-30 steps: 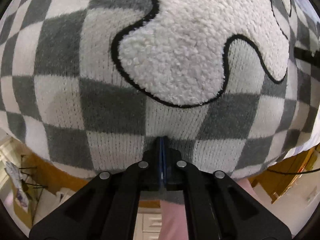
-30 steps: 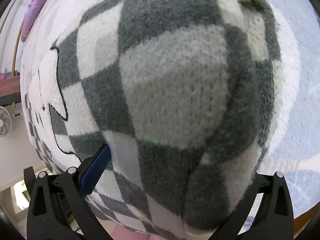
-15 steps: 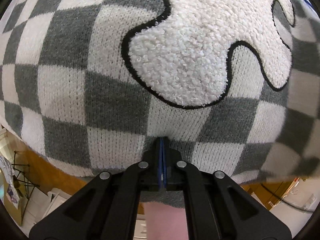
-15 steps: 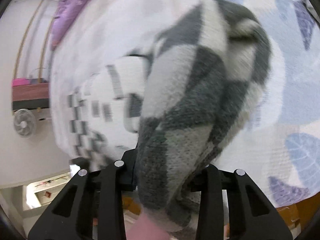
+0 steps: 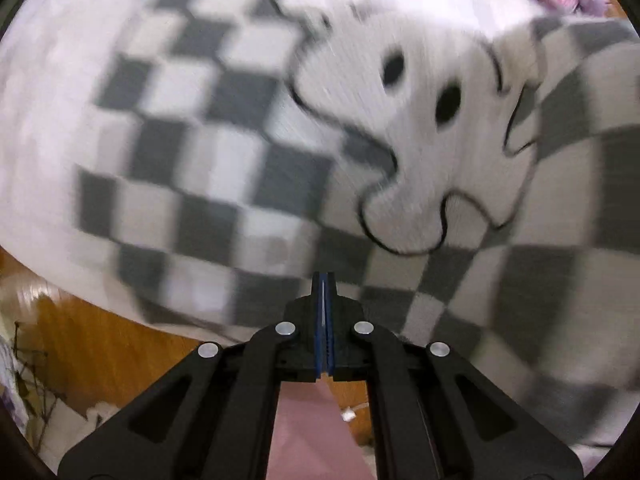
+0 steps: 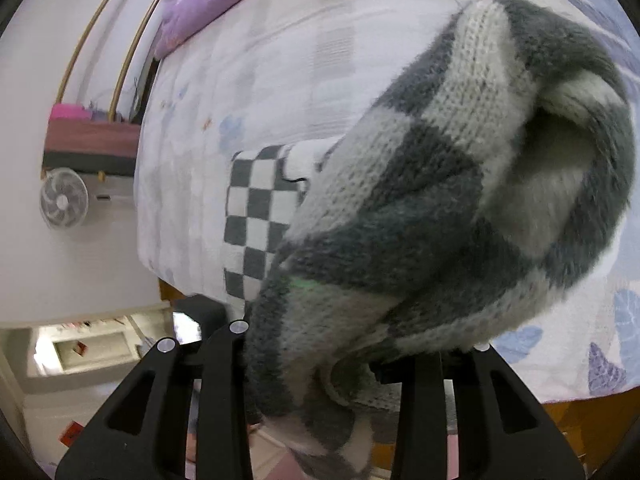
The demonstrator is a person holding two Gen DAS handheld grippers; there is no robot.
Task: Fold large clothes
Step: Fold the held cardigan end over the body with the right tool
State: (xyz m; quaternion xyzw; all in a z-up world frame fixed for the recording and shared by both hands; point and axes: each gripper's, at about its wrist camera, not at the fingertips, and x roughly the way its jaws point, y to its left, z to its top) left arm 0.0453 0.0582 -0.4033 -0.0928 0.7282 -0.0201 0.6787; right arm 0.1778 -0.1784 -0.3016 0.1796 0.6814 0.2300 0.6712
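Since a second ago you're lifting the sweater (image 6: 460,184) off the bed (image 6: 248,80): right gripper (image 6: 320,360) jaws just closing on a thick floppy bunch, left gripper (image 5: 323,312) jaws pinching its hem.

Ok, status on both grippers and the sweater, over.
Left gripper shut, nothing visibly pinched. Right gripper has just closed on a bunched sweater fold, lifted off the bed. Nothing in the way.

A floral bedsheet (image 6: 248,92), purple quilt (image 6: 208,4) — a white fan (image 6: 63,197) beside the bed.
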